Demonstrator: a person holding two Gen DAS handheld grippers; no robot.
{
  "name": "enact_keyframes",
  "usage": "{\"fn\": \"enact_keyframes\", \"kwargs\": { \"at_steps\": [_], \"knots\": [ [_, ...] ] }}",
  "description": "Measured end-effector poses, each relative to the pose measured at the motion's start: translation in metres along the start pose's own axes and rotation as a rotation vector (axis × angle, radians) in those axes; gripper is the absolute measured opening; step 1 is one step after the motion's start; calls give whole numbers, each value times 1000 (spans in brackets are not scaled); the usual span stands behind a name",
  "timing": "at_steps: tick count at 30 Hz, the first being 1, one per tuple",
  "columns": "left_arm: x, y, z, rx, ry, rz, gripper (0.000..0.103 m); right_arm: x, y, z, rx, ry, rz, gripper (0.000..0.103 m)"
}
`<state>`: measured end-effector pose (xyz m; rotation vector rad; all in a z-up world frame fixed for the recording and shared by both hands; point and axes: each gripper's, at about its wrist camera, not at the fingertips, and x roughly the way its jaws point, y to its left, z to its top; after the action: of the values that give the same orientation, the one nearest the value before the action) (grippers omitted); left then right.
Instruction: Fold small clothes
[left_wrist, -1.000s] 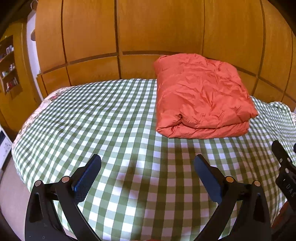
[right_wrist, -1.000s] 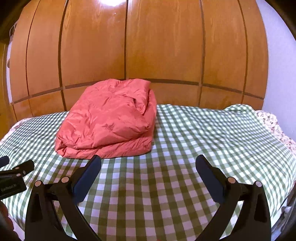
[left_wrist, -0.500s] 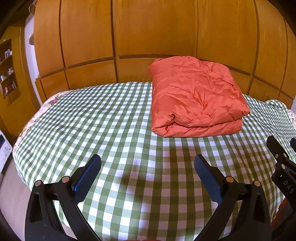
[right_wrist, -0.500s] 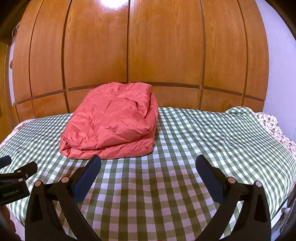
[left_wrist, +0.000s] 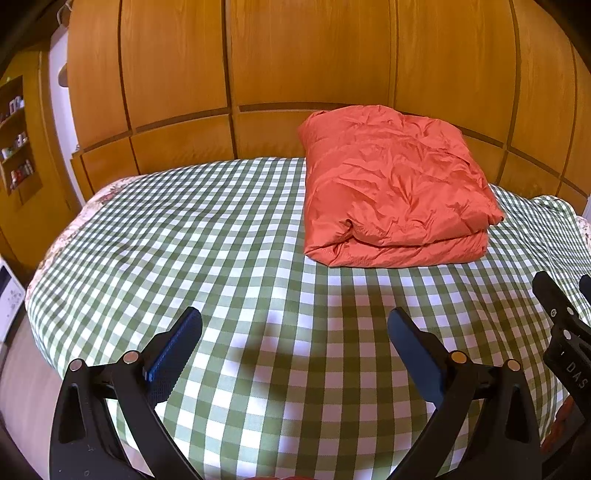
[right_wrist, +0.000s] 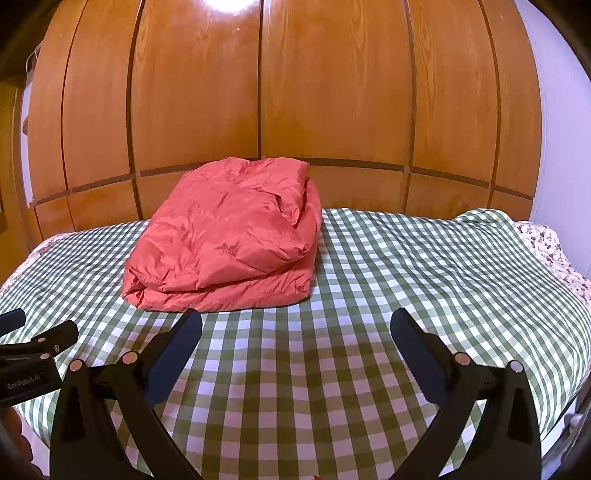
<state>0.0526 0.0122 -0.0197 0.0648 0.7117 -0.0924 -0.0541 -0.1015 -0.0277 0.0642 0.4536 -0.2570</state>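
An orange puffy jacket (left_wrist: 391, 188) lies folded into a thick rectangle on the far half of a bed covered in green-and-white check cloth (left_wrist: 221, 251). From the right wrist the same jacket (right_wrist: 229, 243) sits left of centre. My left gripper (left_wrist: 294, 332) hovers open over the near part of the bed, well short of the jacket, nothing between its fingers. My right gripper (right_wrist: 296, 325) is open too, its left fingertip just in front of the jacket's near edge. Each gripper shows at the edge of the other's view, the right one (left_wrist: 565, 332) and the left one (right_wrist: 33, 350).
Wooden wall panels (right_wrist: 295, 110) rise behind the bed. A shelf unit with small bottles (left_wrist: 16, 147) stands at the far left, and a white appliance (left_wrist: 9, 299) sits low beside the bed. A floral sheet (right_wrist: 554, 251) shows at the bed's right edge.
Both grippers have drawn back and risen slightly from the bed, so the folded jacket looks a little farther and lower in each view. Both stay open.
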Motion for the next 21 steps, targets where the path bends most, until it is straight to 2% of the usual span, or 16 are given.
{"fn": "enact_keyframes", "kwargs": {
  "at_steps": [21],
  "knots": [
    [1,2,0,-8,2,9,99,1,2,-1,-8,0,16,101]
  ]
}}
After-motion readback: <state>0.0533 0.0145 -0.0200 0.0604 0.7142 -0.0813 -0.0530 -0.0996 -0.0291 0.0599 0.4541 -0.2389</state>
